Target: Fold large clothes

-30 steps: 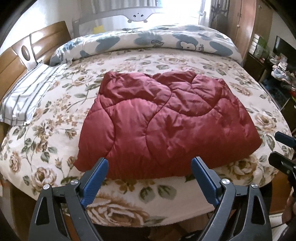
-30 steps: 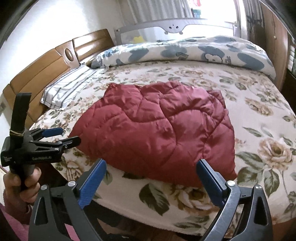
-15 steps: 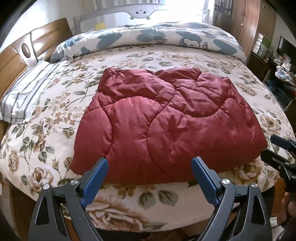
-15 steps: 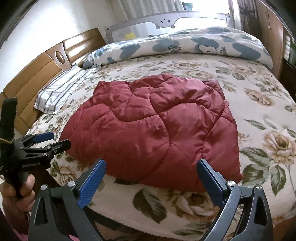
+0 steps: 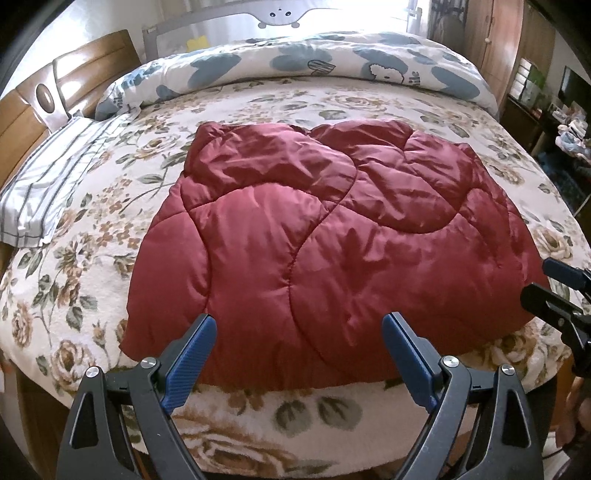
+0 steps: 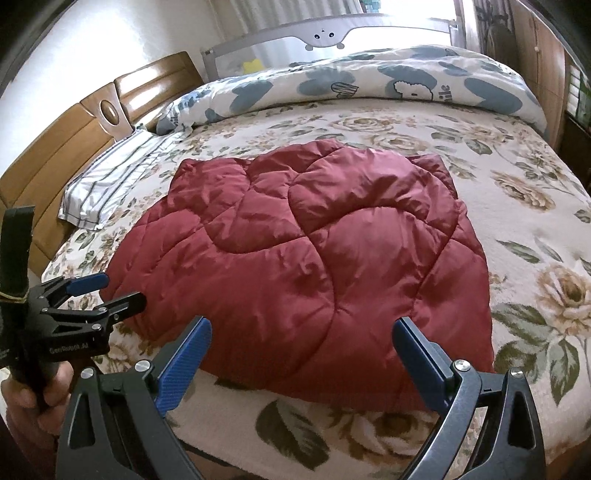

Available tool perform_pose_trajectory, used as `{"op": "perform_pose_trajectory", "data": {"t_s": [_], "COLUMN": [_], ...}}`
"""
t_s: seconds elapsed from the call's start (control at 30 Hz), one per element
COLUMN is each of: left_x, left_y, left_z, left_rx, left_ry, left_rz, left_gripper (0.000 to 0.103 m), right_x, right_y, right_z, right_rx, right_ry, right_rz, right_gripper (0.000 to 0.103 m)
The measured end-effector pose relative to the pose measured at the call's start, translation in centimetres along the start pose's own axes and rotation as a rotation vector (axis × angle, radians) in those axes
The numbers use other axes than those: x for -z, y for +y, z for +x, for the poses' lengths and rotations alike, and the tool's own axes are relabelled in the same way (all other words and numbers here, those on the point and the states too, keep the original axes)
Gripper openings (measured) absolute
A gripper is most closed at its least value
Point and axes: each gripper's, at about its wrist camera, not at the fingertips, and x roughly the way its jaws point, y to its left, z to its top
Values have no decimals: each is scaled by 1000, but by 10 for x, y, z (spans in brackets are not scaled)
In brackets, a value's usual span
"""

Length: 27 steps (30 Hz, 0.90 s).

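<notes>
The red quilted garment (image 5: 314, 254) lay spread flat on the bed (image 5: 92, 229), on the rose-patterned blanket, its near hem just inside the bed's front edge. Puffy, with curved stitch lines; which part was collar or sleeve could not be told.

Left gripper (image 5: 299, 332): fingers (image 5: 192, 354) wide apart, nothing between them, hovering above the garment's near hem, not touching it. Right gripper (image 6: 303, 336): fingers (image 6: 421, 358) likewise spread and empty, above the near hem towards the garment's right corner. From the right wrist view, the left gripper sat off the garment's left corner, held by a hand (image 6: 33, 398).

Beyond the garment: a rolled duvet (image 5: 332, 70) with blue patches along the far side, a striped pillow (image 5: 48, 177) by the wooden headboard (image 6: 66, 147), and a grey bed rail (image 6: 325, 33) behind.
</notes>
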Motion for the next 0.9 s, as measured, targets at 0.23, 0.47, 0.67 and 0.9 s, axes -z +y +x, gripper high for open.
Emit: {"op": "perform_pose_trajectory", "data": {"t_s": [0.23, 0.47, 0.67, 0.9], "left_x": [-4, -6, -8, -9], "left_y": [1, 1, 0, 0], "left_z": [4, 5, 7, 8], "left_rx": [-9, -10, -11, -11], "left_ry": [-5, -8, -3, -4], "left_rz": [-1, 5, 9, 9], "left_gripper": [92, 92, 92, 92], "right_x": [-3, -5, -6, -7], "right_y": [0, -1, -2, -2], "right_z": [4, 6, 9, 9], "right_rx": [4, 7, 10, 10], "right_ry": [3, 5, 11, 11], "right_rz": [-2, -1, -3, -3], "right_gripper": [99, 99, 99, 99]}}
